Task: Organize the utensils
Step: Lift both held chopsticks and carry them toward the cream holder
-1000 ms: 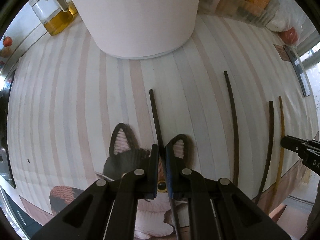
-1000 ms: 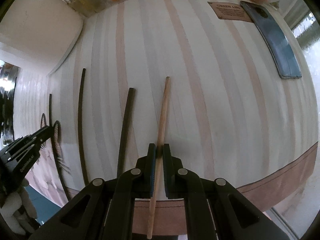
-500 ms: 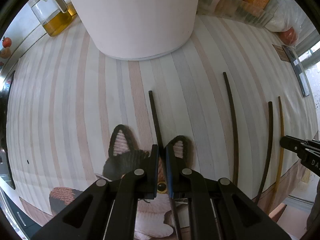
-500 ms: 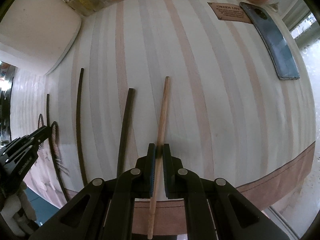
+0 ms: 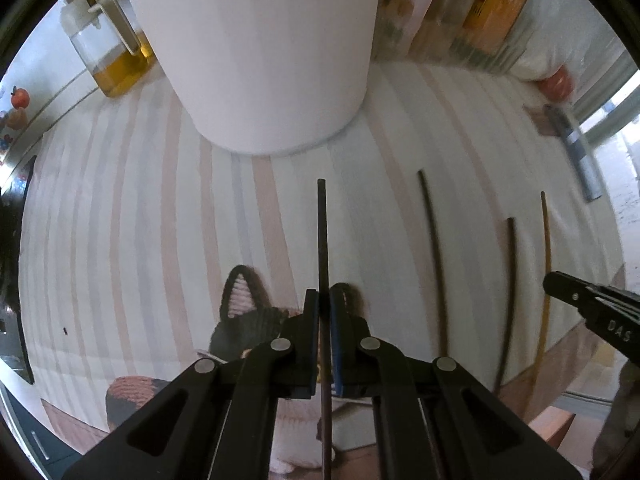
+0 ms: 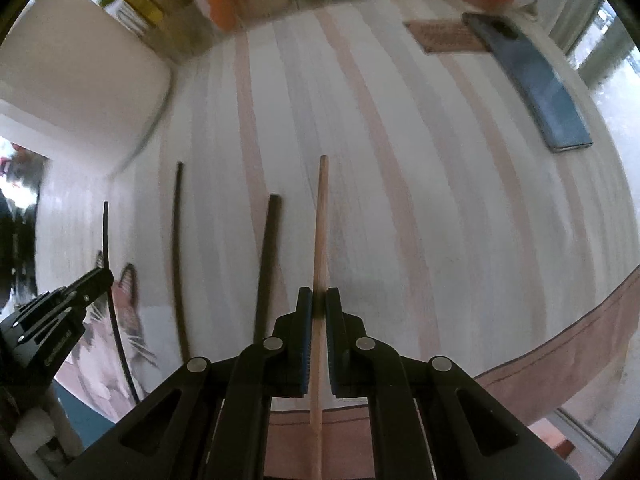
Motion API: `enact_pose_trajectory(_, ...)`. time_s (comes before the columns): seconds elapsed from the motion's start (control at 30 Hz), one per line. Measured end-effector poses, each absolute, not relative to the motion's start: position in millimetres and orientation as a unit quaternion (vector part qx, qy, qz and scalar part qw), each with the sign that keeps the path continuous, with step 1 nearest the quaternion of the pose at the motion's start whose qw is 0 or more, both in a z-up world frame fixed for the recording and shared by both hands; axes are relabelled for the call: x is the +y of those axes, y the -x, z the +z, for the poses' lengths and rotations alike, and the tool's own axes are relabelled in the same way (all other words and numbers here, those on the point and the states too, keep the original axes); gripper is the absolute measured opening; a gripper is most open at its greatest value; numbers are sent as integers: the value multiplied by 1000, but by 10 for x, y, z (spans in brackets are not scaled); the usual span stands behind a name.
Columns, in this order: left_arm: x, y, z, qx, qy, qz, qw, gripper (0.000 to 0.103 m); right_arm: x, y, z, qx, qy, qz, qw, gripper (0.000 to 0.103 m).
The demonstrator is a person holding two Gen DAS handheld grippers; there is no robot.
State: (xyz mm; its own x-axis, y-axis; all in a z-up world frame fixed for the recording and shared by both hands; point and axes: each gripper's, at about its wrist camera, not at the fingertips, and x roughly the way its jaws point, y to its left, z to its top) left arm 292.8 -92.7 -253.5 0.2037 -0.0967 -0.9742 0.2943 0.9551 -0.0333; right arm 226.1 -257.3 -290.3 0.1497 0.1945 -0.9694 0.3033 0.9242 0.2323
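- The left gripper point(image 5: 324, 304) has its fingers point(image 5: 310, 320) pressed together on a dark chopstick point(image 5: 322, 240), the blue pads clamping its shaft with almost no gap between them.
- That dark chopstick runs straight through the jaws, its far end pointing toward the white container point(image 5: 256, 52) and its near end passing back under the gripper body.
- The right gripper point(image 6: 319, 304) likewise has its fingers point(image 6: 304, 316) closed tight, here on a light wooden chopstick point(image 6: 320, 232) that passes between the pads lengthwise.
- Two more dark chopsticks point(image 6: 268, 260) point(image 6: 176, 248) lie on the striped tablecloth point(image 6: 400, 200), roughly parallel, on the side of the wooden chopstick that faces the white container; the nearer one sits just beside the right gripper's fingers.
- A cat-shaped knitted mat point(image 5: 248, 312) lies on the cloth under and beside the left gripper, on the near side from the white container.
- The white container stands on the tablecloth, beyond the tip of the held dark chopstick and apart from it.
- A glass jug of amber liquid point(image 5: 112, 52) stands next to the white container, on its far side from the chopsticks.
- A dark phone point(image 6: 532, 80) and a small brown card point(image 6: 444, 36) lie well away from the white container, at the opposite far part of the cloth.
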Motion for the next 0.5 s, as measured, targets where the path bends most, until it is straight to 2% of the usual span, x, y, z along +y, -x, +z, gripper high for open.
enact_pose_trajectory(0.5,-889,-2827,-1753,548,-48,-157,820,3,-2586,-2004,-2242,545,-197,-11,815,6)
